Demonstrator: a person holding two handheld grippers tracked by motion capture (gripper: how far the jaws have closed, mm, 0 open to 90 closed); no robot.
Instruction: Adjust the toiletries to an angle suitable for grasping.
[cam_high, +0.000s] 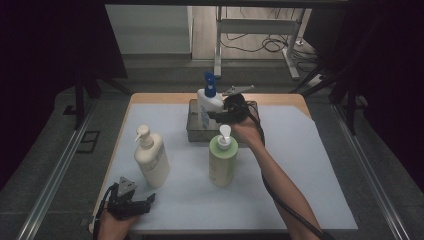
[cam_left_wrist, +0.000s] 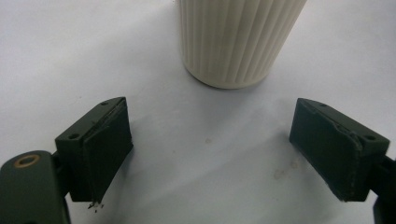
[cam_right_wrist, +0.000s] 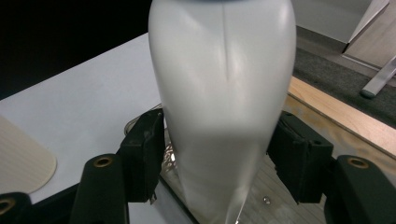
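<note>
**White pump bottle gripped over metal tray**

The white bottle (cam_high: 209, 106), smooth plastic with a blue pump, stands upright in the metal tray (cam_high: 194, 131) at the table's far side. The right gripper (cam_right_wrist: 217, 156) clamps its body between both pads; its base is hidden. The left gripper (cam_left_wrist: 210, 149) rests spread and empty before the ribbed cream bottle (cam_left_wrist: 236, 42), whose top is cut off. The green bottle (cam_high: 222, 160) stands nearby.
</note>
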